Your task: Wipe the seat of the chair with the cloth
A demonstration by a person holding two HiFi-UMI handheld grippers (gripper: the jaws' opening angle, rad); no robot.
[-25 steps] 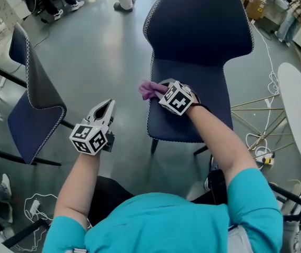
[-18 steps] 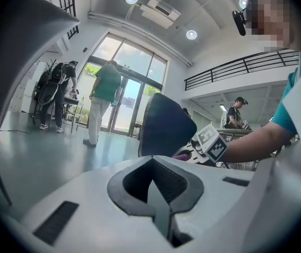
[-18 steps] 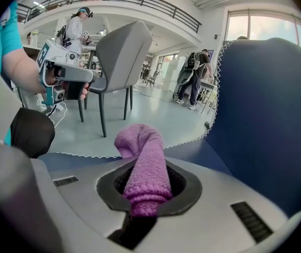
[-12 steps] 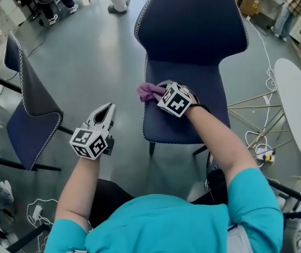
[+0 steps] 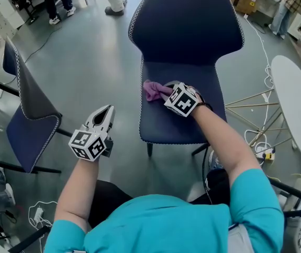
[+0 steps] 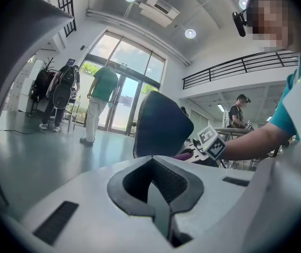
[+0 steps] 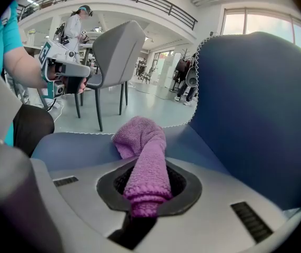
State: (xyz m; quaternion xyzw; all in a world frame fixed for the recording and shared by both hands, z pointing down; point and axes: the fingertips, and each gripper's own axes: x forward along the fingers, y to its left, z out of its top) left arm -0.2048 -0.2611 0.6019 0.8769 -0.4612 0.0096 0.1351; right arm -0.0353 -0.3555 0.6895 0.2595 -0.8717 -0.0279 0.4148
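Purple cloth (image 5: 152, 89) is lying bunched at the left edge of the chair seat (image 5: 166, 123), your right gripper (image 5: 166, 90) is clamping its tail, and your left gripper (image 5: 107, 110) is hovering beside the chair, jaws closed on nothing
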